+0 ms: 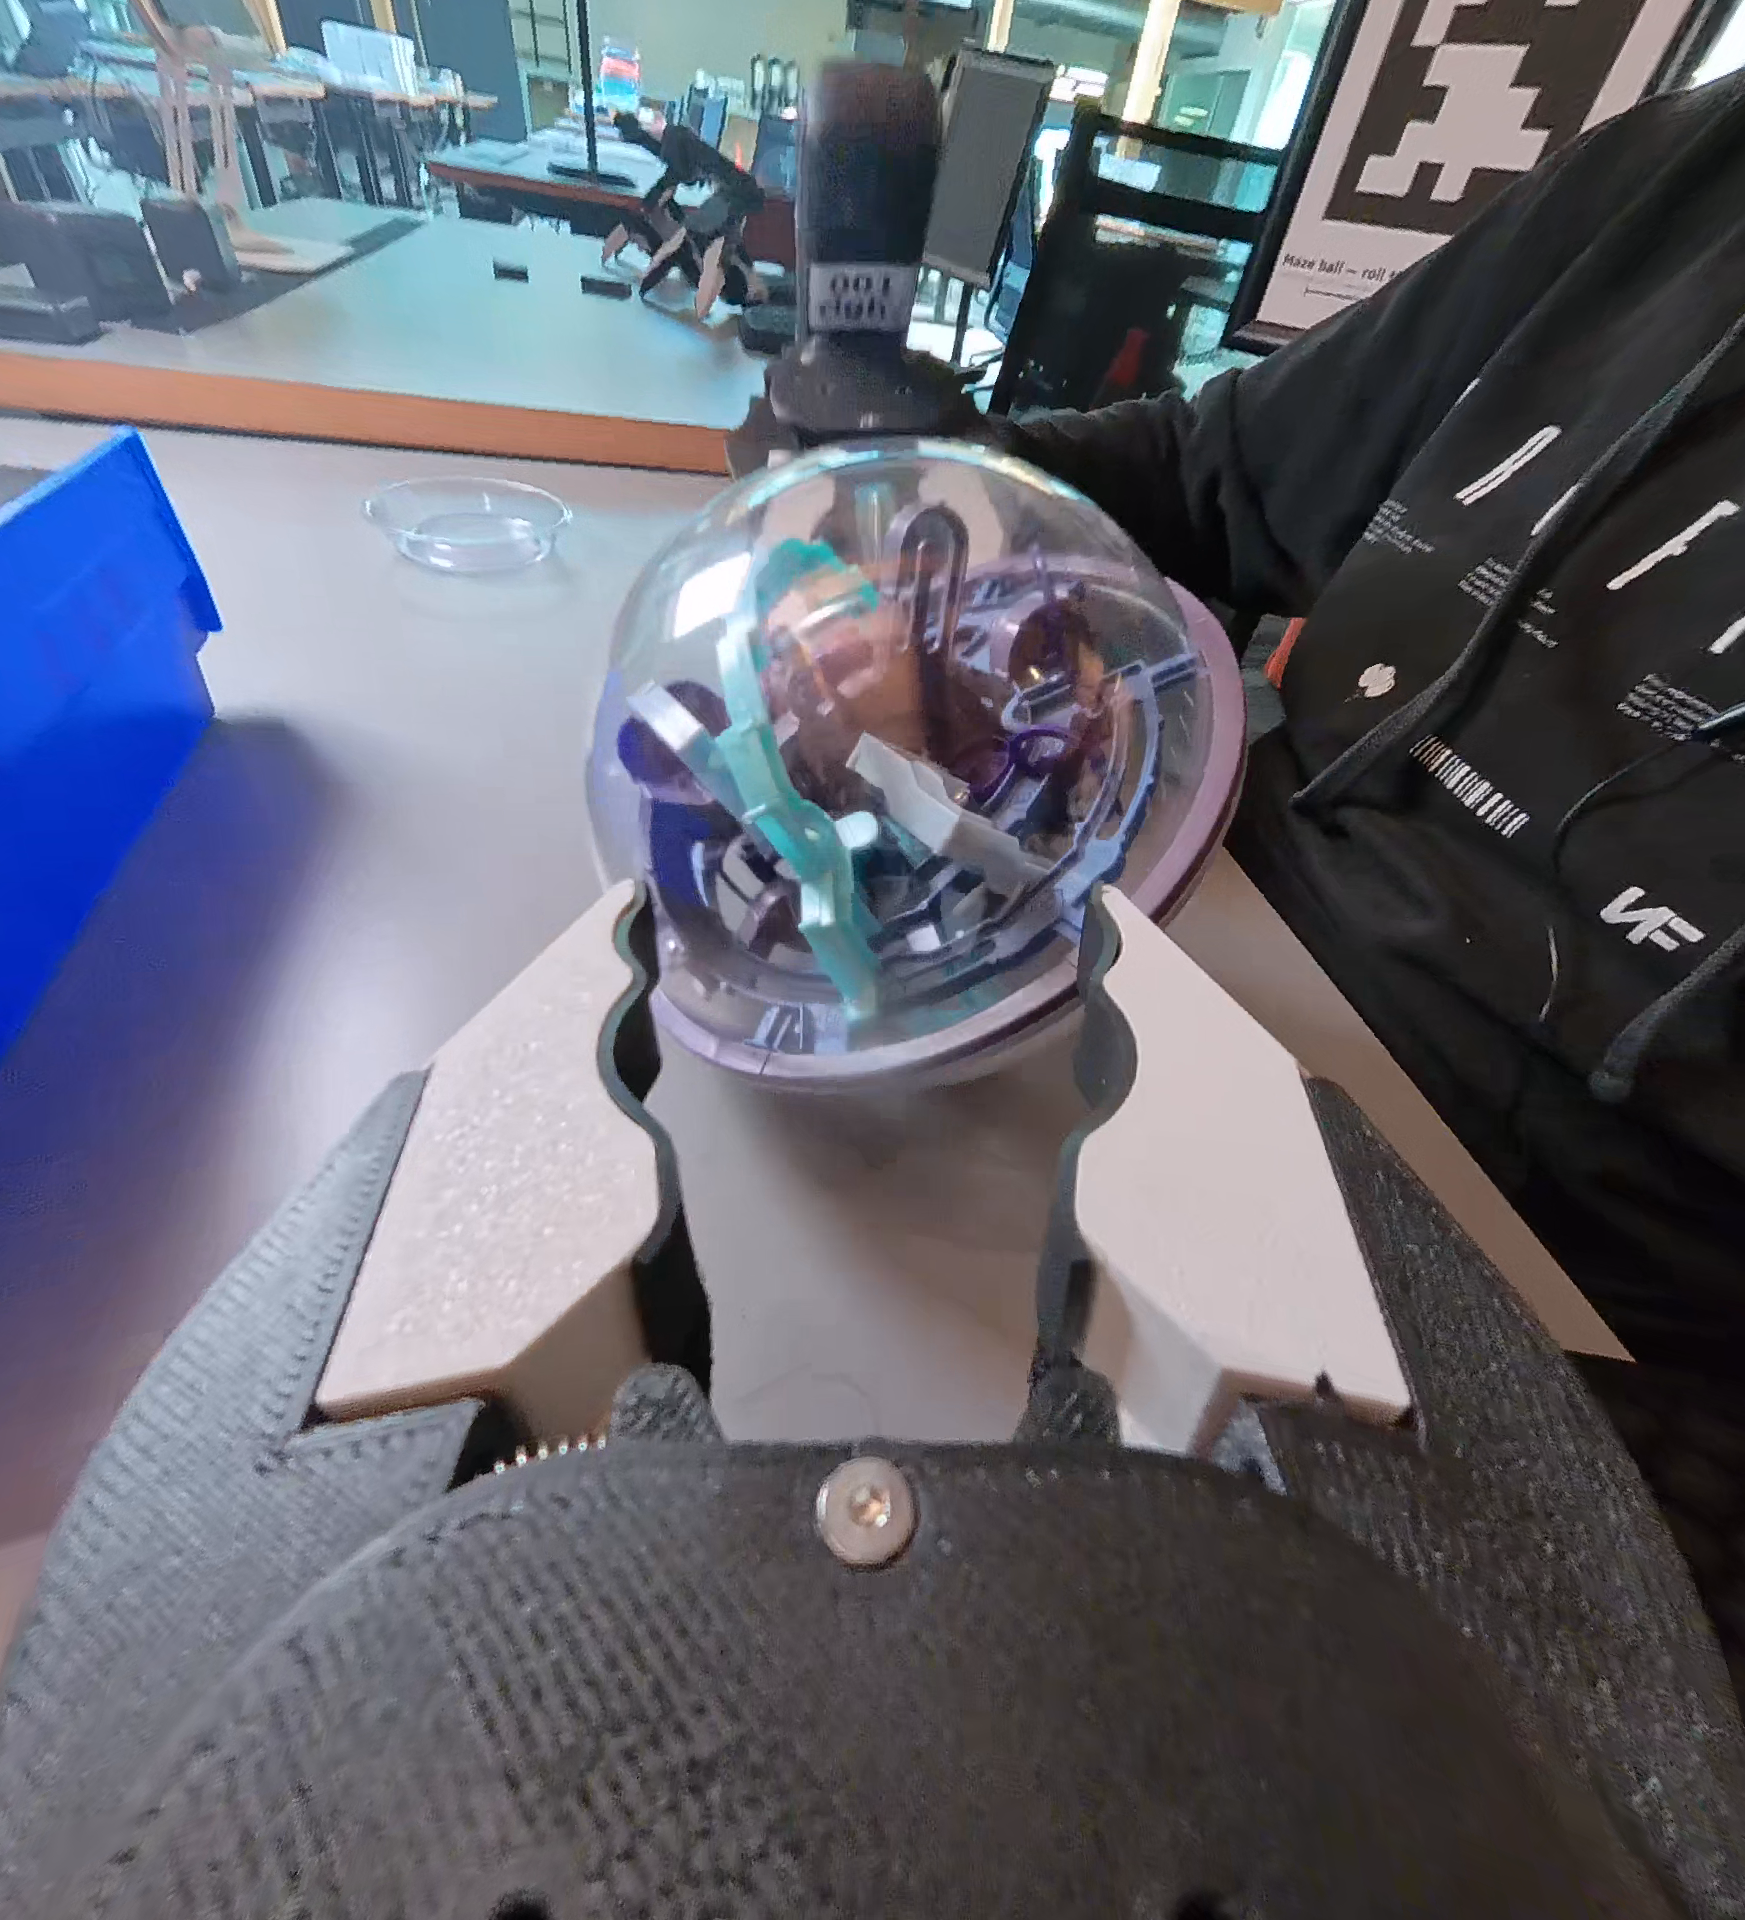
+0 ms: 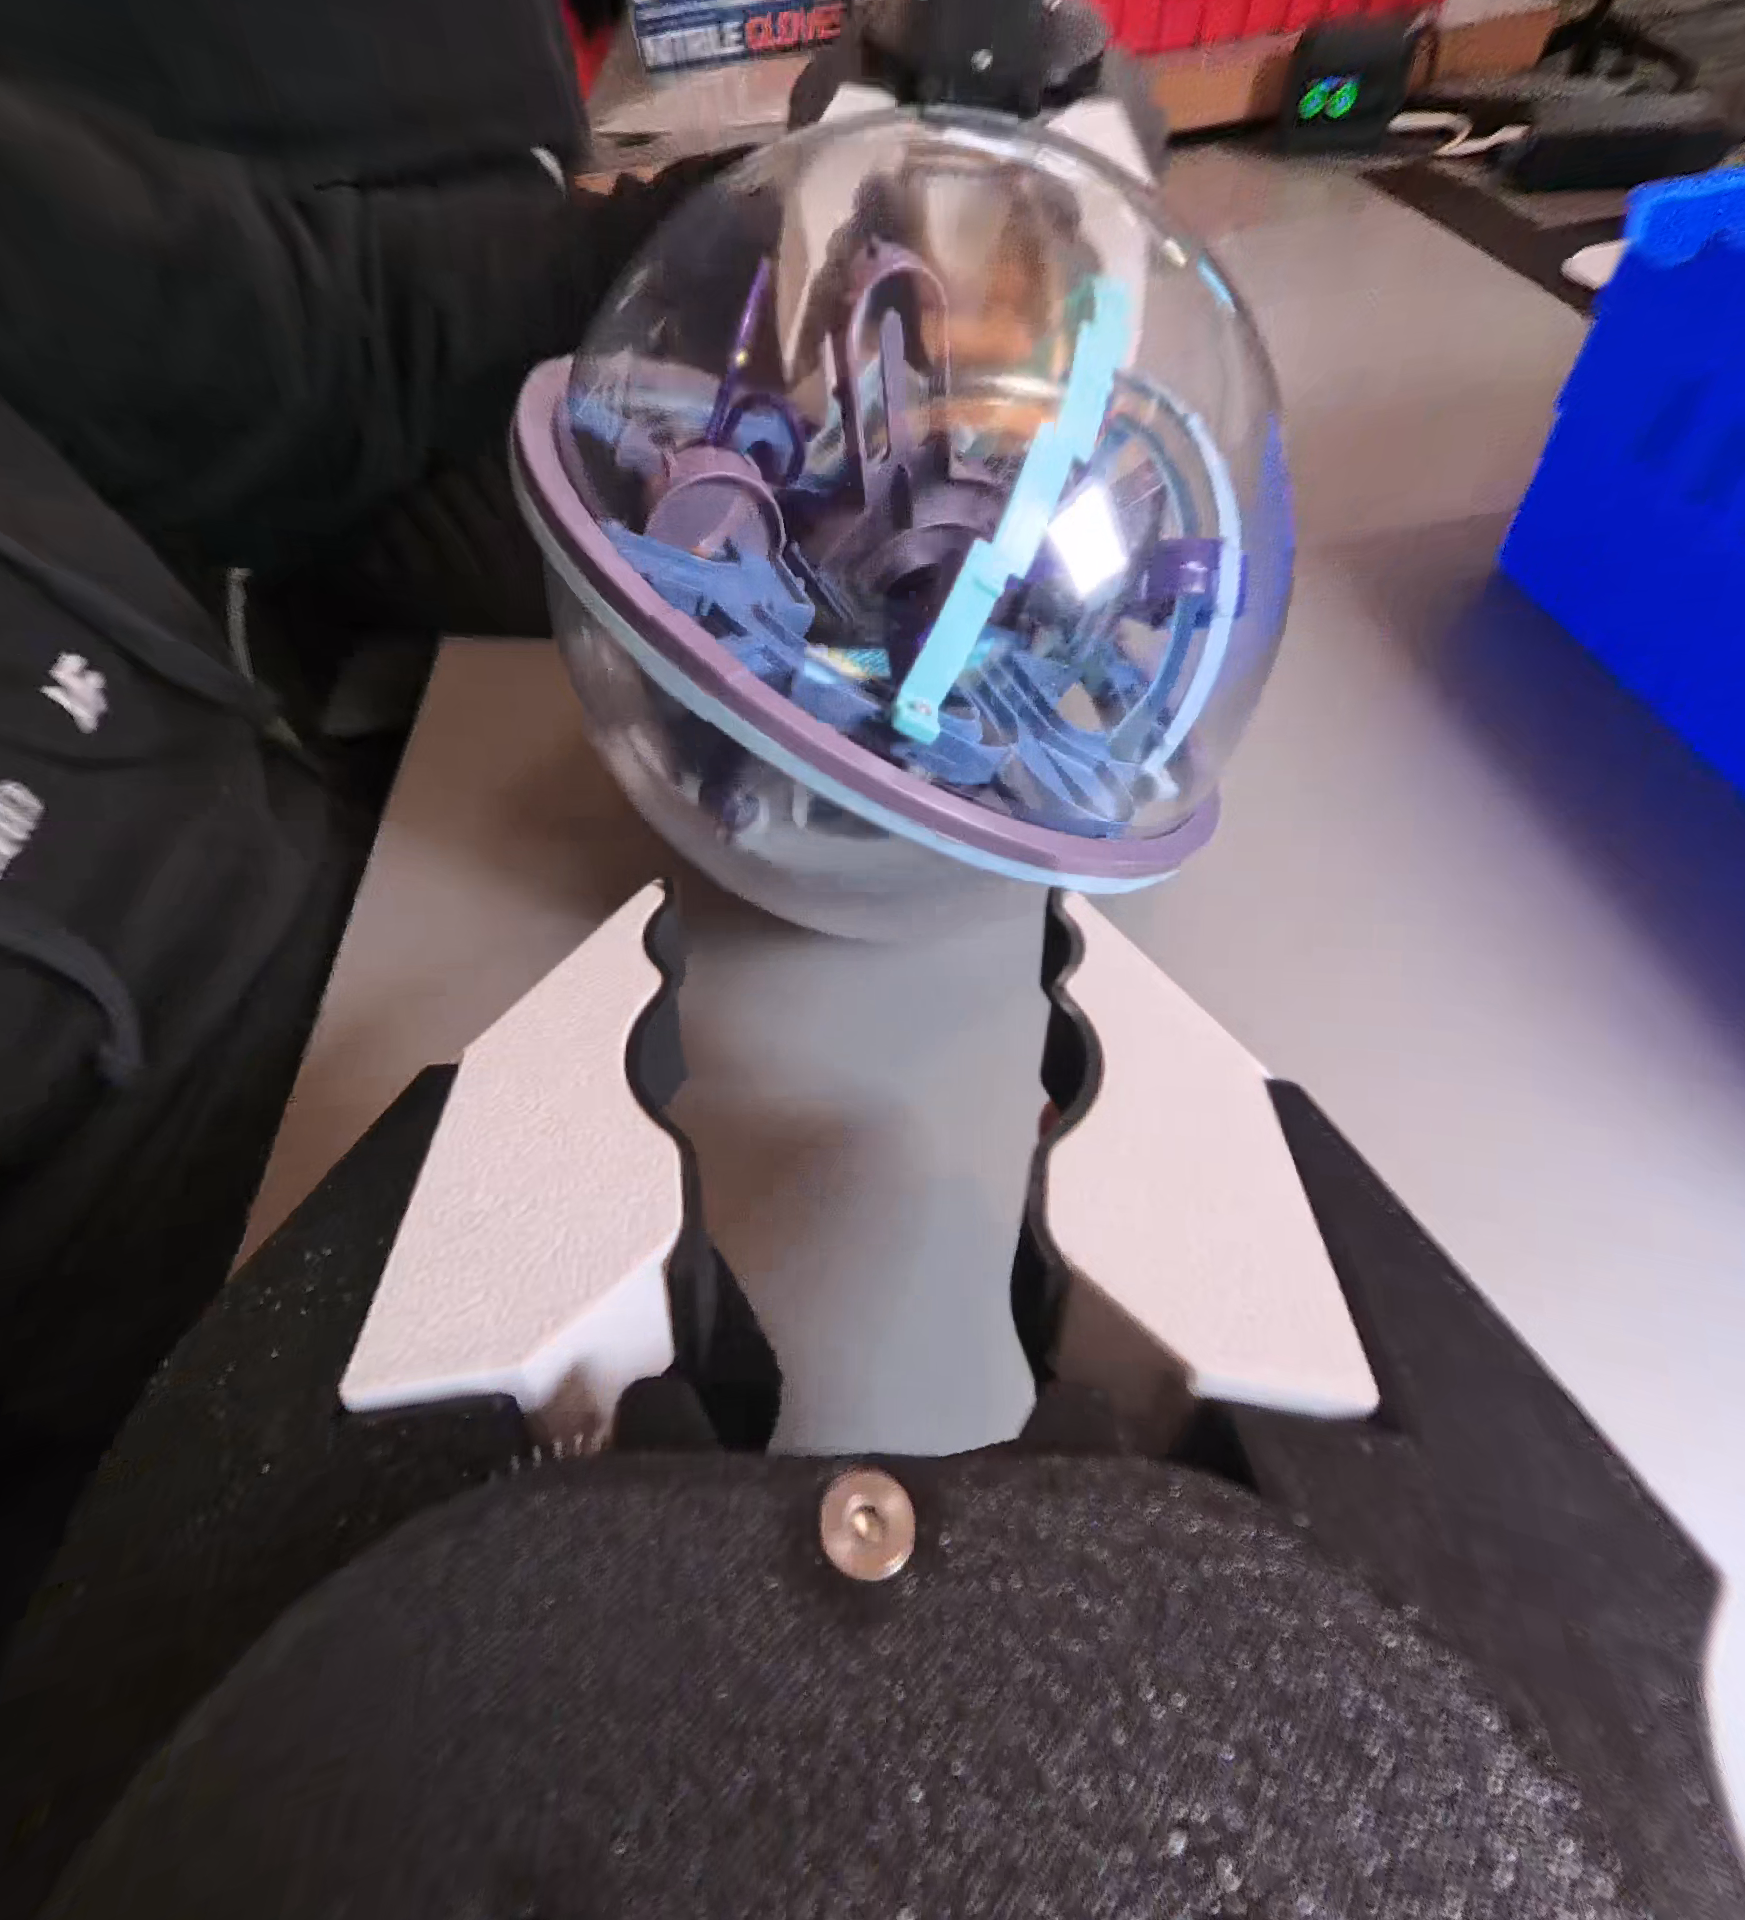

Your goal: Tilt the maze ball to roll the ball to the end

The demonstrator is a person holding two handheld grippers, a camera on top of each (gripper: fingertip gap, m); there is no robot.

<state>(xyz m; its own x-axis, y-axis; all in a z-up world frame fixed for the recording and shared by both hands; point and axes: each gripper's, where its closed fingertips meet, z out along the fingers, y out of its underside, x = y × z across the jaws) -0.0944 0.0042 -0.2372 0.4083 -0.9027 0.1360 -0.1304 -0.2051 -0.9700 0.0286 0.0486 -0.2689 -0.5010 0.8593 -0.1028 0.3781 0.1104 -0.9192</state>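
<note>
While both grippers bear on the sphere, readings are as follows.

Left gripper [image 1: 873, 914]: fingers spread wide, tips set against the lower flanks of the maze ball [image 1: 909, 758]; contact looks like cradling from opposite sides with the other tool.
Right gripper [image 2: 857, 914]: fingers spread wide, tips at the underside of the clear shell; whether they touch or sit just beside cannot be told.
Maze ball position: raised off the tabletop [image 1: 411, 748], near the edge closest to the person [image 1: 1574, 675], between the two tools.
Maze ball attitude: purple equator ring [image 2: 951, 800] tilted, lower toward the blue bin [image 2: 1699, 499] in the right wrist view.
Inner tracks: teal rail [image 2: 1013, 530] and purple ramps visible; the rolling ball cannot be located with confidence.
Surroundings: glass dish [image 1: 468, 520] farther back on the tabletop, well apart.
Step in hand (judged): tilting phase, mid-course.
Next move calls for: small, slow coordinated rotations, equal pressure from both sides to prevent slip.
</note>
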